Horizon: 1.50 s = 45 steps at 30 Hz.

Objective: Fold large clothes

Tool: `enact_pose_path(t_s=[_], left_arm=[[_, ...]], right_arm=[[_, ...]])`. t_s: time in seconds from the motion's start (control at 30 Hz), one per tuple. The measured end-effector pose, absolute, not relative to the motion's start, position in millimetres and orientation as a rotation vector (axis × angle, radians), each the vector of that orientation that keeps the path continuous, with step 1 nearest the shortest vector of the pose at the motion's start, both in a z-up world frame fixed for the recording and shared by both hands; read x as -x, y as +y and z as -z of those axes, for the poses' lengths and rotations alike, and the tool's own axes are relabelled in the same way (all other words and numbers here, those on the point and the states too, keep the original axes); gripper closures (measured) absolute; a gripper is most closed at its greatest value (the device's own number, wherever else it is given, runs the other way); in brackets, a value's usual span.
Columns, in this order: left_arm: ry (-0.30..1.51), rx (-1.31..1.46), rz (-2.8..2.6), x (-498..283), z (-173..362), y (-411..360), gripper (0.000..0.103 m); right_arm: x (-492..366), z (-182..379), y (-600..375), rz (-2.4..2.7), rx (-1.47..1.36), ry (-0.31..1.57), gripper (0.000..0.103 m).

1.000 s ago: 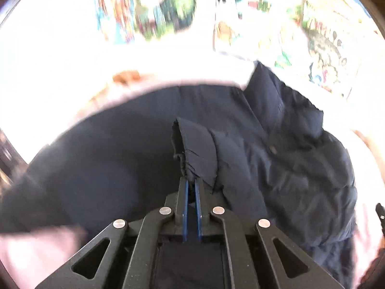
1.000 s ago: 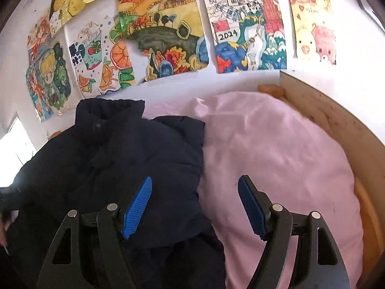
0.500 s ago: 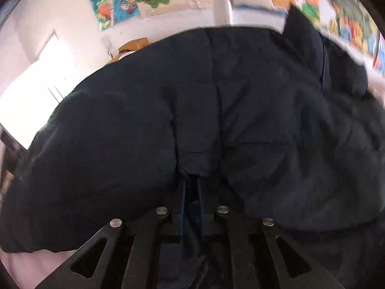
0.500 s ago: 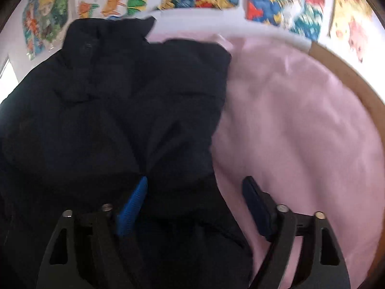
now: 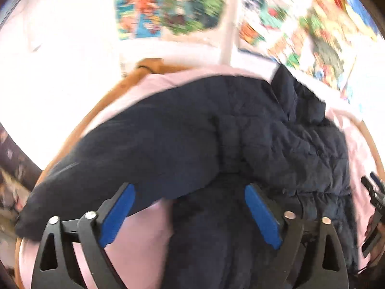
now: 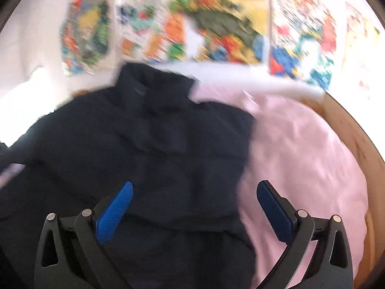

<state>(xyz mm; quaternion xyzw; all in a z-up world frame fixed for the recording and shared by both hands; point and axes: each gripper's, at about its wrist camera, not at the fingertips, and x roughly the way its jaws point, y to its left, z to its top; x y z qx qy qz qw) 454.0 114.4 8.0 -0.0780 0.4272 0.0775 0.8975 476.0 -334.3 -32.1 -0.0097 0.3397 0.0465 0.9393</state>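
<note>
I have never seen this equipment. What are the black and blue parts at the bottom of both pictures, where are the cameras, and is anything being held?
They are two hand-held grippers; a person carries one in each hand, each with its own camera looking along its blue-padded fingers. The left gripper and right gripper are both open and hold nothing. Below them a dark navy quilted jacket lies on a pink bedsheet. Blurred colourful drawings hang on the wall behind.

Bare pink sheet (image 6: 300,159) lies free right of the jacket (image 6: 149,149); the wooden rim (image 6: 356,130) and postered wall (image 6: 216,19) bound it.
</note>
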Motion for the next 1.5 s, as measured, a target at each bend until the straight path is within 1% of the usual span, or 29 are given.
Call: enact_pose_path(t_s=[0.1, 0.2, 0.33, 0.43, 0.57, 0.7, 0.77, 0.8, 0.83, 0.87, 0.9, 0.93, 1.03, 1.1, 1.17, 1.27, 1.4, 1.5], left_arm=[[0.848, 0.338, -0.203, -415, -17, 168, 0.001], [0.792, 0.510, -0.287, -378, -8, 216, 0.000], [0.816, 0.816, -0.301, -353, 27, 266, 0.000], [0.808, 1.013, -0.277, -344, 58, 282, 0.000], [0.776, 1.080, -0.336, -367, 82, 286, 0.000], [0.712, 1.145, -0.466, -387, 90, 304, 0.000], [0.690, 1.154, -0.532, -390, 93, 311, 0.003], [0.684, 1.137, -0.574, -392, 92, 311, 0.013], [0.693, 1.102, -0.609, -396, 89, 310, 0.032], [0.712, 1.067, -0.627, -398, 87, 311, 0.039], [0.734, 1.026, -0.638, -403, 84, 311, 0.051], [0.742, 0.989, -0.651, -405, 81, 311, 0.065], [0.731, 0.922, -0.684, -408, 62, 310, 0.086], [0.712, 0.829, -0.699, -412, 40, 301, 0.092], [0.669, 0.730, -0.710, -420, 11, 289, 0.093], [0.555, 0.562, -0.656, -438, -50, 254, 0.094], [0.469, 0.331, -0.469, -471, -125, 181, 0.094], [0.438, 0.230, -0.293, -491, -162, 117, 0.094]], right_arm=[[-464, 13, -306, -0.269, -0.010, 0.714, 0.001], [-457, 15, -277, -0.445, -0.082, 0.835, 0.001], [-442, 21, -240, -0.578, -0.175, 0.948, 0.001], [-434, 24, -223, -0.641, -0.225, 0.987, 0.001], [-422, 33, -212, -0.610, -0.171, 0.981, 0.001], [-423, 39, -217, -0.565, -0.105, 0.976, 0.001], [-428, 44, -221, -0.541, -0.102, 0.989, 0.001], [-432, 46, -224, -0.534, -0.108, 0.997, 0.001], [-436, 50, -227, -0.526, -0.117, 1.009, 0.001], [-442, 52, -227, -0.520, -0.125, 1.020, 0.001], [-444, 55, -230, -0.511, -0.139, 1.033, 0.001], [-446, 58, -232, -0.500, -0.151, 1.041, 0.001], [-446, 59, -241, -0.454, -0.184, 1.027, 0.001], [-445, 54, -247, -0.421, -0.199, 1.003, 0.001], [-444, 48, -255, -0.383, -0.211, 0.968, 0.001], [-442, 37, -271, -0.316, -0.216, 0.895, 0.001], [-441, 22, -292, -0.207, -0.164, 0.792, 0.001], [-446, 16, -303, -0.104, -0.045, 0.734, 0.001]])
